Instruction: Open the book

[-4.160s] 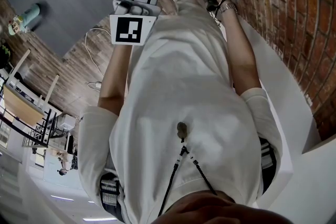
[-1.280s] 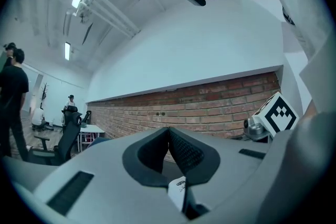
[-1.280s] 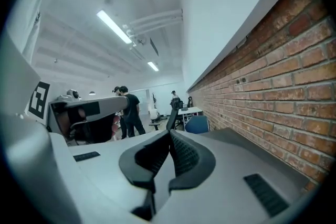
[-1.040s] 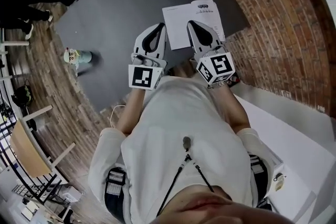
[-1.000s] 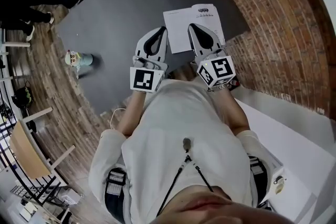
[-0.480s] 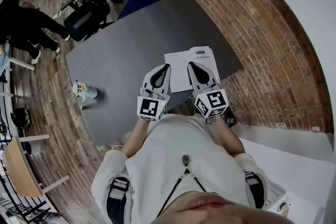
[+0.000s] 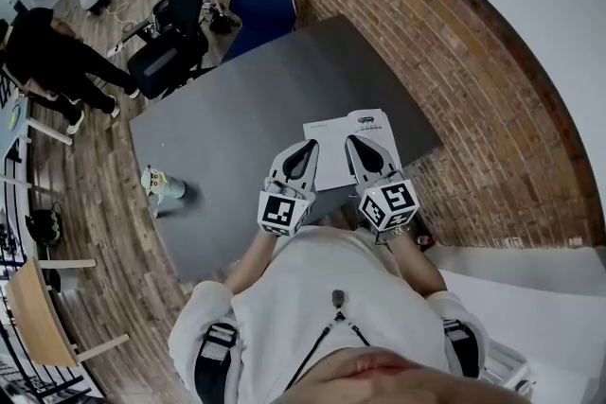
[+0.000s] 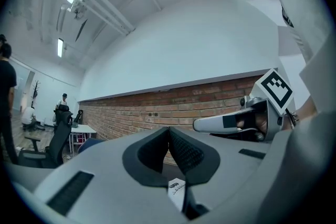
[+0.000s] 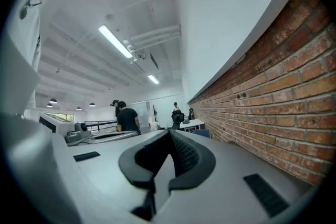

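A white book (image 7: 346,145) lies shut on the dark grey table (image 7: 237,109), near its right corner by the brick wall. Both grippers hover side by side over the book's near edge and point level. My left gripper (image 7: 308,147) is shut with nothing between its pads; in the left gripper view its tips (image 8: 168,129) meet, and a strip of the book (image 8: 177,189) shows beneath them. My right gripper (image 7: 353,140) is shut too, tips together (image 9: 169,132) and holding nothing. It also shows in the left gripper view as the right gripper (image 8: 231,123) with its marker cube (image 8: 275,88).
A small toy figure (image 7: 163,186) stands on the table near its left edge. A brick wall (image 7: 454,61) runs along the right. A blue chair (image 7: 265,0) and a black office chair (image 7: 170,43) stand beyond the table, with people (image 7: 47,52) at the far left.
The head view has pulled back and tilted up, so more of the table and room shows. Both grippers stay shut, side by side above the book's near edge.
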The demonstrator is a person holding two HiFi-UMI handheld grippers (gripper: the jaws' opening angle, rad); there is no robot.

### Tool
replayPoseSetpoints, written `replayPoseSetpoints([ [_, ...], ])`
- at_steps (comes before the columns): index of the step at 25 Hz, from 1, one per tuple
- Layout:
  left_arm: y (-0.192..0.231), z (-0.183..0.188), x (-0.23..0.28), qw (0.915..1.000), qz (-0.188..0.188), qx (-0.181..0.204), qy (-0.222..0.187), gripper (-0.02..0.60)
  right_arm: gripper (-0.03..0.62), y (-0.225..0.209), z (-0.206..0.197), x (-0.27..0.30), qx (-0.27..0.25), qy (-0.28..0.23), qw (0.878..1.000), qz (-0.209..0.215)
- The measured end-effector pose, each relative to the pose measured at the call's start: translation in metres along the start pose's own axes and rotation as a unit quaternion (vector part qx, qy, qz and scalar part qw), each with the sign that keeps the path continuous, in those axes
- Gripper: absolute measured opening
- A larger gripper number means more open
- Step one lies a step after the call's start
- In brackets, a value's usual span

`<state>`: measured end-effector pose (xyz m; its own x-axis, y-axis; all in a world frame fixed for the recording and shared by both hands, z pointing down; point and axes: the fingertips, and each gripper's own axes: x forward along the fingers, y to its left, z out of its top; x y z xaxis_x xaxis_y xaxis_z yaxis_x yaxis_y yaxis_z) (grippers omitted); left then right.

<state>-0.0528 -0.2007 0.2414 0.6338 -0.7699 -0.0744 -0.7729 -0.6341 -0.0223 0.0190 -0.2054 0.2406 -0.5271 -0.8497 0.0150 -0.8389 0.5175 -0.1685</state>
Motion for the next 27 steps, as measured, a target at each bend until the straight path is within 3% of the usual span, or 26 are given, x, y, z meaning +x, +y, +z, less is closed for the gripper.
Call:
replayPoseSetpoints([
  [5,-0.008,-0.005,0.0,0.9999,-0.014,-0.001,0.007,0.023,0.035,0.0,-0.005,-0.004,-0.005,0.006,1.0,-0.004],
  [27,-0.004,-0.018,-0.004,0.9999,-0.006,-0.002,0.011,0.023,0.035,0.001,-0.018,-0.005,-0.01,0.016,1.0,-0.004],
])
